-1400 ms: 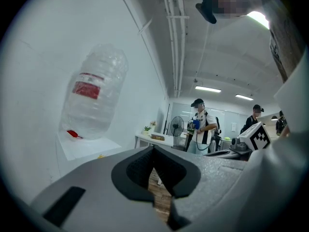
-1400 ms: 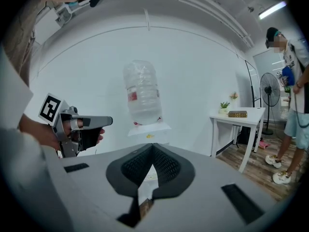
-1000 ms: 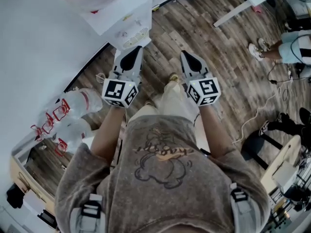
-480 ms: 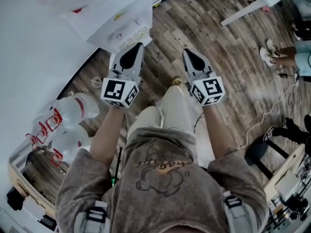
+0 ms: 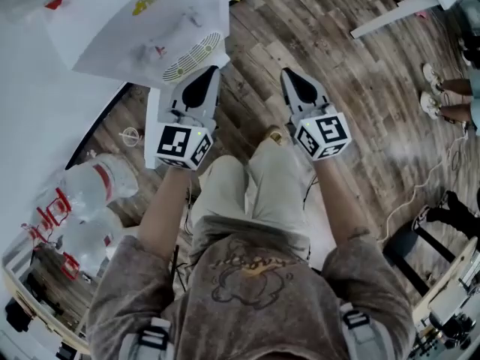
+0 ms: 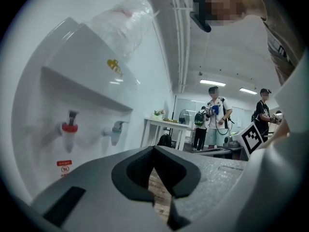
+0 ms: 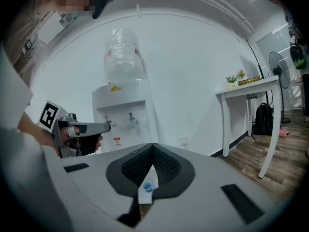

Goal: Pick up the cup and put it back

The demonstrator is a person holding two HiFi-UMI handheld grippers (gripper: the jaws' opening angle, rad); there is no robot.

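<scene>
**Both grippers clenched in front of the water dispenser**

I hold my left gripper (image 5: 208, 75) and right gripper (image 5: 289, 78) side by side above the plank floor (image 5: 360, 88), both pointing towards a white dispenser (image 5: 142, 28). Each is clenched on nothing, its pads meeting at the tip.

The cup (image 7: 147, 186), small and blue, shows only in the right gripper view. It stands just below the closed tips on a white surface, clear of the pads.

Little of the writing in view can be read. The dispenser carries a yellow logo (image 6: 114, 66), too blurred to make out. A red-and-white label (image 6: 63, 166) sits under the red tap (image 6: 70, 128), its print too small to read, and a grey tap (image 6: 115, 128) is beside that one. A clear jug (image 7: 124, 57) stands upturned on top of the dispenser with faint red marks on it.

Spare bottles (image 5: 94, 186) with red labels, also unreadable, lie at my left. The cube (image 5: 178, 145) on each gripper bears black-and-white square markers. A white worktop (image 7: 248, 88) stands against the wall at my right with a small plant (image 7: 232, 79) on it.
</scene>
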